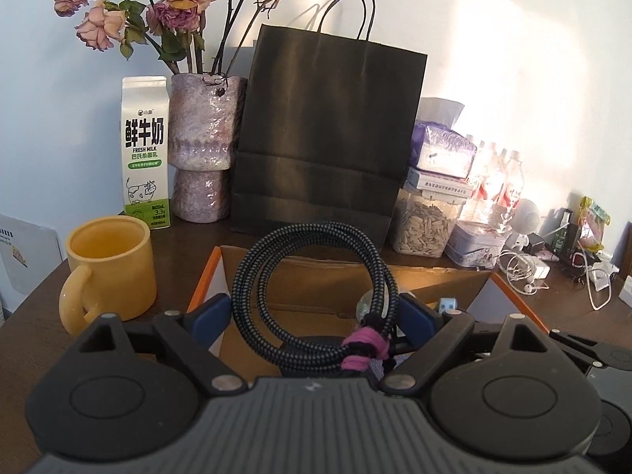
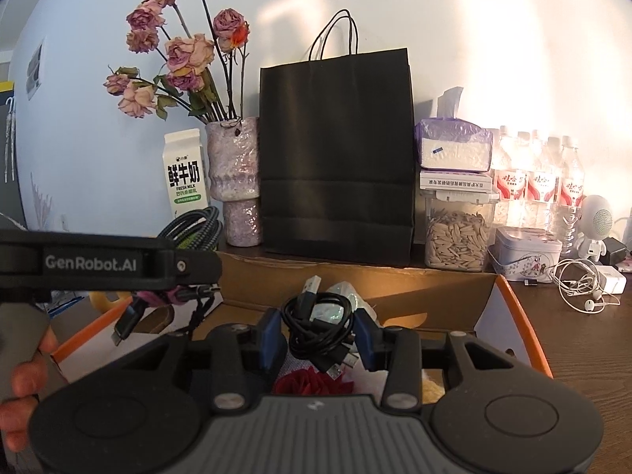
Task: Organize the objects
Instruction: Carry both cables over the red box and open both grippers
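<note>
A coiled blue-black braided cable (image 1: 312,276), tied with a pink and black strap (image 1: 365,345), stands upright between the blue pads (image 1: 213,312) of my left gripper (image 1: 316,316), which press on both sides of the coil. It hangs over an open cardboard box with an orange rim (image 1: 513,296). In the right wrist view my right gripper (image 2: 320,339) is shut on a bundle of thin black USB cable (image 2: 320,328) above the same box (image 2: 521,316). The braided cable (image 2: 197,229) shows at the left, above the left tool, which a hand (image 2: 27,371) holds.
A yellow mug (image 1: 110,264) stands left of the box. Behind it are a milk carton (image 1: 146,150), a vase of dried roses (image 1: 203,146), a black paper bag (image 1: 328,138) and a jar of seeds (image 1: 426,221). White earphones (image 1: 525,272) lie to the right.
</note>
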The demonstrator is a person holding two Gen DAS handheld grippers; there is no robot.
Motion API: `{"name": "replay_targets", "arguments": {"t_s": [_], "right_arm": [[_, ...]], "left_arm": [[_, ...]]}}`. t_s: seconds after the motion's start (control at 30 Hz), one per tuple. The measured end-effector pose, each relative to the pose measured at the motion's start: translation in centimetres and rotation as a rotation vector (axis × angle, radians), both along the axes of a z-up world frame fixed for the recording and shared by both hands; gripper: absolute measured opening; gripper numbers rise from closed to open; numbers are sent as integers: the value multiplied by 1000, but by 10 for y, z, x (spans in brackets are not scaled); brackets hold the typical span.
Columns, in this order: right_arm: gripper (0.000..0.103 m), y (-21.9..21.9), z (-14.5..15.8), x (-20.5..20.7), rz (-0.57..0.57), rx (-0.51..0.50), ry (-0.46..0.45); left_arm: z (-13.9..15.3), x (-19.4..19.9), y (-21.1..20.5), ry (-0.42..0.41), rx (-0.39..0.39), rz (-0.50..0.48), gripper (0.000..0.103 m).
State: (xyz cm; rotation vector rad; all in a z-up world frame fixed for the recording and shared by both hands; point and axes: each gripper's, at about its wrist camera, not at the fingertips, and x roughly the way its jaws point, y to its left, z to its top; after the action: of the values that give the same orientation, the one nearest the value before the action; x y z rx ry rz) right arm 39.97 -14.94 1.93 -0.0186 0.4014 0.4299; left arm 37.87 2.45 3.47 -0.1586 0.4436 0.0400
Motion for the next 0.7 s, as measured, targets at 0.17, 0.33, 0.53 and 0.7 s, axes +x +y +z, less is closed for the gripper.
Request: {"name": "replay_targets", "arguments": {"t_s": [0.17,0.33,0.53,0.7], "right_arm": [[103,0,0,-1,-6,-2,-6],[103,1,0,-1,-2,-7,-2],[103,1,-1,-2,-3,-3,-3],[103,1,0,-2,-3,-3,-4]], "left_arm": [[0,0,-2,1,17,24,103],[-2,0,-3,11,17,15,103],[-2,0,-2,11,16,14,103],[-2,0,-2,11,15,14,103]]}}
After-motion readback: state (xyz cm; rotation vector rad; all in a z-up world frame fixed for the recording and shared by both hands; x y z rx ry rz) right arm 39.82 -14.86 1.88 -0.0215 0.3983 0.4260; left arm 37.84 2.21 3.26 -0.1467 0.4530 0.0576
